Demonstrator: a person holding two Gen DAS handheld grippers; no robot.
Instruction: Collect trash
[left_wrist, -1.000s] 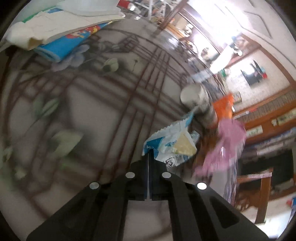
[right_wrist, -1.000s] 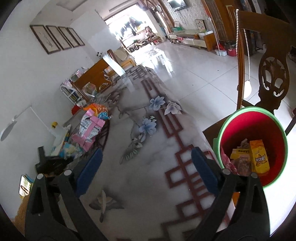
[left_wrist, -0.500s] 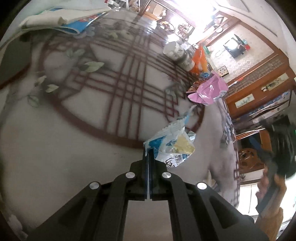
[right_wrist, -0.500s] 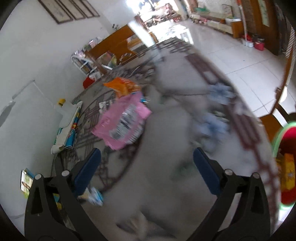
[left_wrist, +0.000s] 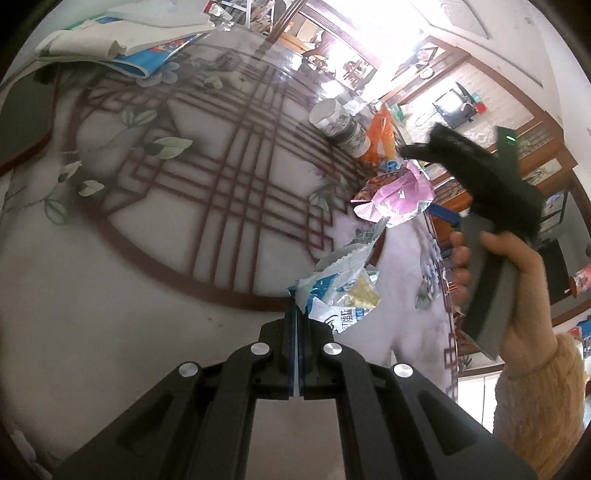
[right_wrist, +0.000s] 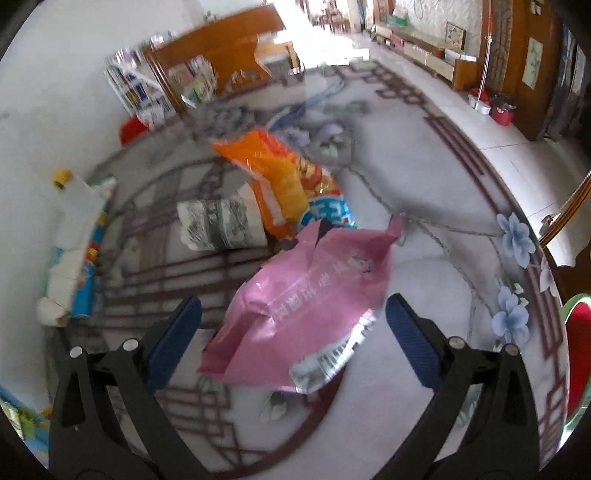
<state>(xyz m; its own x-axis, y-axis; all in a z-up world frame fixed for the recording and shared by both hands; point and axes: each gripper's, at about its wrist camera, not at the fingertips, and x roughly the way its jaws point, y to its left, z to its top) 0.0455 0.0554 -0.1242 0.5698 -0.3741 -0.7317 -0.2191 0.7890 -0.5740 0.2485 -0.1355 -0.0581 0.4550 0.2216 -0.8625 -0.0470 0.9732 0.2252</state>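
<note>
The left gripper (left_wrist: 297, 314) is seen clamped on the torn edge of a blue-and-white wrapper (left_wrist: 341, 284), which hangs clear above the table (left_wrist: 110, 314). The right gripper (right_wrist: 291, 328) is held with its jaws wide apart, straddling the near end of the pink bag (right_wrist: 310, 314); the blue pads (right_wrist: 173, 339) are not yet touching it.

Several risks are judged from this. The pink bag is thin, glossy foil-lined film, crumpled and torn open at the top, so it could slide on the smooth glass-like tabletop instead of being pinched, or only a flap could be caught and torn. Just beyond the pink bag lies an orange snack bag (right_wrist: 284, 181), partly overlapped by it, and next to that a paper cup (right_wrist: 221, 223) lies on its side; either could be dragged along or rolled off if the jaws are closed too deep. The wrapper in the left gripper is held only by a narrow strip and might slip free.

To the right of the pink bag, at the table's edge, a sliver of the red bin with a green rim (right_wrist: 576, 339) is visible. Left of the pink bag, a stack of papers (right_wrist: 77, 254) is not judged to be trash.
</note>
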